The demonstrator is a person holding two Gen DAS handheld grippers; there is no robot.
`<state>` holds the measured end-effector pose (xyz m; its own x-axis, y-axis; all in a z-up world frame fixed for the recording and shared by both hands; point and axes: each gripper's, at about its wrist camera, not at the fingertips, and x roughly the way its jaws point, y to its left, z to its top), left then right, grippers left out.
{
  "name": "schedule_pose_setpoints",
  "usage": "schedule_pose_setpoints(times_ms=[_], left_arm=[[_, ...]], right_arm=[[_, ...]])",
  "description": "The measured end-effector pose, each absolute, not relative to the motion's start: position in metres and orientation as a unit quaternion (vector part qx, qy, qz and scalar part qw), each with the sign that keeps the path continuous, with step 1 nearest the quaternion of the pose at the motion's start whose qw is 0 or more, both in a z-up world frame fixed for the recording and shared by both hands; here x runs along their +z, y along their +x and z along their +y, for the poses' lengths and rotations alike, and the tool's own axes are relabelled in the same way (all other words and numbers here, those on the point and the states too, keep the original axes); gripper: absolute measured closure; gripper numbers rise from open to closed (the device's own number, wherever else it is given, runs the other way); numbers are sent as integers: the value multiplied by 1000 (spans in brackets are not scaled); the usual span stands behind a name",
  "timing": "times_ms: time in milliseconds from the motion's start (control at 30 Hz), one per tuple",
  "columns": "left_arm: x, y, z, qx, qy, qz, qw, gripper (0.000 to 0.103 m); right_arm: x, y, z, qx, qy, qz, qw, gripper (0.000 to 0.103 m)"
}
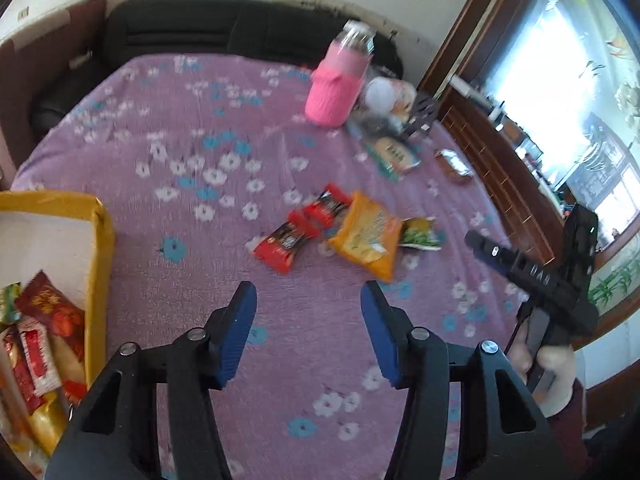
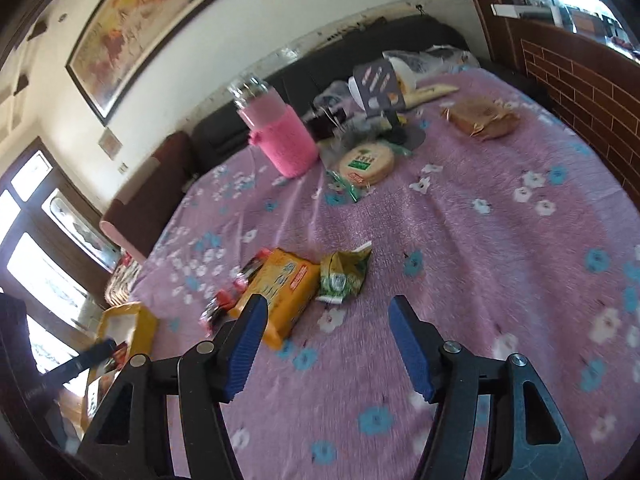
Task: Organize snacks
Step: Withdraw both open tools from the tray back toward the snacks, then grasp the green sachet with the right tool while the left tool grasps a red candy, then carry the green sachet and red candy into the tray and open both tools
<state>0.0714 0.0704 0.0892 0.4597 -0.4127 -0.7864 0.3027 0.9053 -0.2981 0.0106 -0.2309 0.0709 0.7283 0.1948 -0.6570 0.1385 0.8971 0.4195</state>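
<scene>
Both grippers empty, jaws spread wide, above the purple floral cloth (image 1: 168, 152).

L gripper (image 1: 308, 300): blue pads (image 1: 236, 336) apart, nothing between them. Pointed at the loose snack cluster mid-table, not touching any of it.

R gripper (image 2: 326, 312): also spread, nothing pinched. Its left pad overlaps the orange packet (image 2: 280, 292) in view, contact can't be confirmed. R gripper body also visible from the L cam at right edge (image 1: 548, 276), hand wrapped around the grip.

Snacks left on cloth:
- orange packet (image 1: 366, 236), flat, center
- green packet (image 1: 420, 234), touching the orange one's right side (small, crumpled) (image 2: 342, 274)
- two red bars (image 1: 304, 226), overlapping each other, just left of the orange packet; blurred in R cam

Yellow box (image 1: 98, 248) at table's left edge, already holds several red/gold wrapped snacks (image 1: 44, 336). Box well apart from the loose cluster.

Far side of table: pink-sleeved bottle (image 1: 340, 84) upright, round biscuit pack (image 2: 366, 162) beside it, brown bag (image 2: 480, 118) further right, misc clutter behind (too blurred to ID).
</scene>
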Motion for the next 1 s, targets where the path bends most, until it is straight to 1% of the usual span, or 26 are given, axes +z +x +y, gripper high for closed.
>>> schedule_pose_setpoints(times_ms=[133,267,300,333,400,633,700,733,867,1000], left_arm=[[57,89,59,-206,-24,498,842,50],[35,106,42,-211,17,502,838,50],[31,111,38,-212,23,504,837,50],[28,114,35,-211,28,505,837,50],[23,124,28,-214,35,503,836,50],[16,141,6,-203,91,479,849,50],[17,140,3,-209,106,471,850,65],[17,137,3,-216,106,468,850,77],[20,130,6,-213,105,467,852,78],[31,117,23,-203,68,463,860,78]], right_arm=[[44,54,-224,-5,212,381,900,38],[25,72,-215,-3,186,386,903,39],[20,75,-211,2,180,391,903,46],[16,78,-209,5,171,396,902,55],[16,79,-207,-1,155,391,907,63],[15,77,-217,16,189,385,903,67],[18,75,-217,19,192,382,904,67],[18,75,-216,20,193,381,904,67],[22,69,-214,24,195,376,906,67],[30,63,-212,32,198,364,910,67]])
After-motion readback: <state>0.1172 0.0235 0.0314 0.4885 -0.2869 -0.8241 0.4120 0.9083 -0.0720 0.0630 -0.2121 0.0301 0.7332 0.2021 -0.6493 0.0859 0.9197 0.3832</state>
